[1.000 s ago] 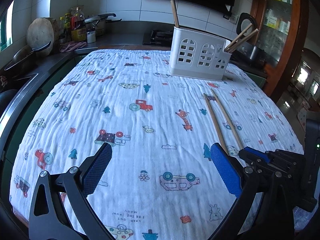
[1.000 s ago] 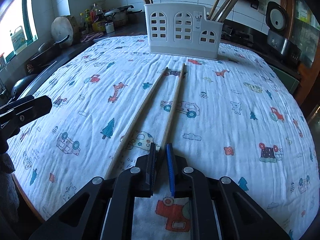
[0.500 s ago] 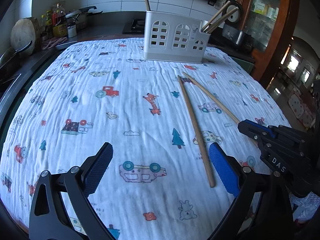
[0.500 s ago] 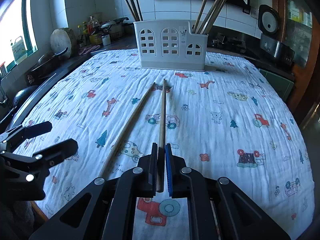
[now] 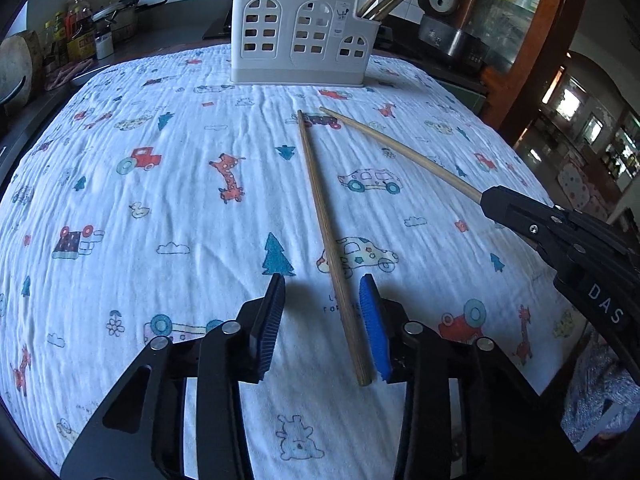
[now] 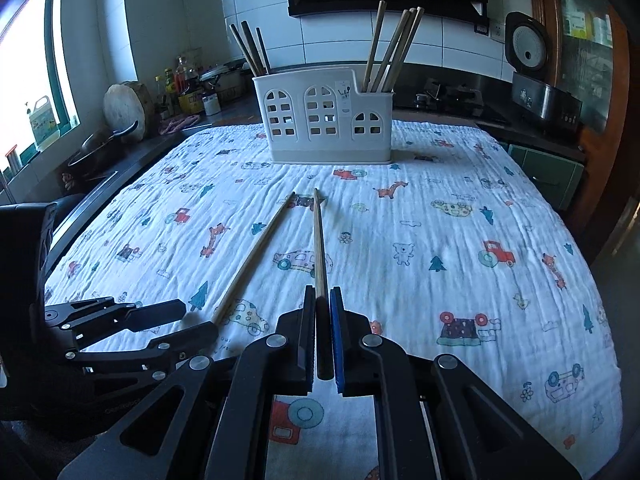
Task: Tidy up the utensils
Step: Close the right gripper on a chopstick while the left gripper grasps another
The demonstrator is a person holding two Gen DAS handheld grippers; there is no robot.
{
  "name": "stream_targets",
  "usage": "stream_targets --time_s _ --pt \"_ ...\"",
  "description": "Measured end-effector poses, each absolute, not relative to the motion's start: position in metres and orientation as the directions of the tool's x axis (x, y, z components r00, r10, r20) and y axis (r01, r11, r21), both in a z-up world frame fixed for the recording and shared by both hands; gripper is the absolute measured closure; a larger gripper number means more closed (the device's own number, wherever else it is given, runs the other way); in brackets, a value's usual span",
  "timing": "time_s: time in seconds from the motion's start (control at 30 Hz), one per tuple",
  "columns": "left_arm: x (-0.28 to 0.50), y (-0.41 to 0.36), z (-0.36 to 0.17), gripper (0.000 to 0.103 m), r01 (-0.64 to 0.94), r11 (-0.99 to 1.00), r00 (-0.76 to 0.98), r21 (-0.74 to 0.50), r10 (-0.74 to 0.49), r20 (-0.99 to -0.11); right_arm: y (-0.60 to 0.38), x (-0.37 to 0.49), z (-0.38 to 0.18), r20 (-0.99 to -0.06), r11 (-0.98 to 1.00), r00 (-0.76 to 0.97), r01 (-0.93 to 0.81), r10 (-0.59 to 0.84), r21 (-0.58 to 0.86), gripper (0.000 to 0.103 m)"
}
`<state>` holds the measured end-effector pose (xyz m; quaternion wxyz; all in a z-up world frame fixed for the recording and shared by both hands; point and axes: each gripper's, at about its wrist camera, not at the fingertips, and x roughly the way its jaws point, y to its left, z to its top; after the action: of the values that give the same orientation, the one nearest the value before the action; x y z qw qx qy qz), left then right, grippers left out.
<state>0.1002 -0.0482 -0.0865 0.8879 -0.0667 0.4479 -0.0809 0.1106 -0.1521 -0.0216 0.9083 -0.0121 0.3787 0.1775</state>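
Observation:
Two wooden chopsticks are near the middle of the printed cloth. My right gripper (image 6: 321, 292) is shut on the near end of one chopstick (image 6: 319, 240), which points toward the white utensil holder (image 6: 326, 118). My left gripper (image 5: 322, 284) is open and straddles the near end of the other chopstick (image 5: 324, 216), which lies flat close to the blue right pad (image 5: 374, 328). In the left wrist view the right gripper (image 5: 486, 200) holds its chopstick (image 5: 400, 148) from the right. The holder (image 5: 300, 36) stands at the far edge with several chopsticks upright in it.
The cloth-covered table (image 6: 460, 208) drops off at its right and near edges. A dark counter at the left holds a pan (image 6: 100, 146), a round wooden board (image 6: 124, 104) and bottles. A rice cooker (image 6: 536, 76) stands at the back right.
My left gripper has moved right and forward and narrowed around the loose chopstick's near end. My right gripper has lifted its chopstick's near end and pulled back slightly.

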Motion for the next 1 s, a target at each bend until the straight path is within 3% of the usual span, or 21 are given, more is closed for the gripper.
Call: stream_targets --time_s 0.17,0.47,0.6,1.0 --pt "0.102 -0.053 -0.086 0.081 0.092 0.978 0.579 -0.189 -0.207 -0.789 -0.158 0.108 -0.015 -0.676 0.936 0.665 -0.331 0.319 0.117 0.096" --pt "0.108 -0.066 -0.087 0.082 0.073 0.989 0.565 -0.13 -0.148 -0.812 -0.16 0.105 -0.003 -0.653 0.935 0.684 -0.338 0.325 0.111 0.096" --pt "0.11 -0.067 -0.086 0.095 0.053 0.994 0.568 -0.099 -0.112 -0.816 -0.16 0.107 -0.013 -0.67 0.934 0.666 -0.334 0.329 0.126 0.096" --pt "0.107 -0.052 -0.089 0.095 0.034 0.977 0.552 -0.209 -0.193 -0.812 -0.16 0.121 -0.057 -0.748 0.933 0.579 -0.327 0.325 0.152 0.091"
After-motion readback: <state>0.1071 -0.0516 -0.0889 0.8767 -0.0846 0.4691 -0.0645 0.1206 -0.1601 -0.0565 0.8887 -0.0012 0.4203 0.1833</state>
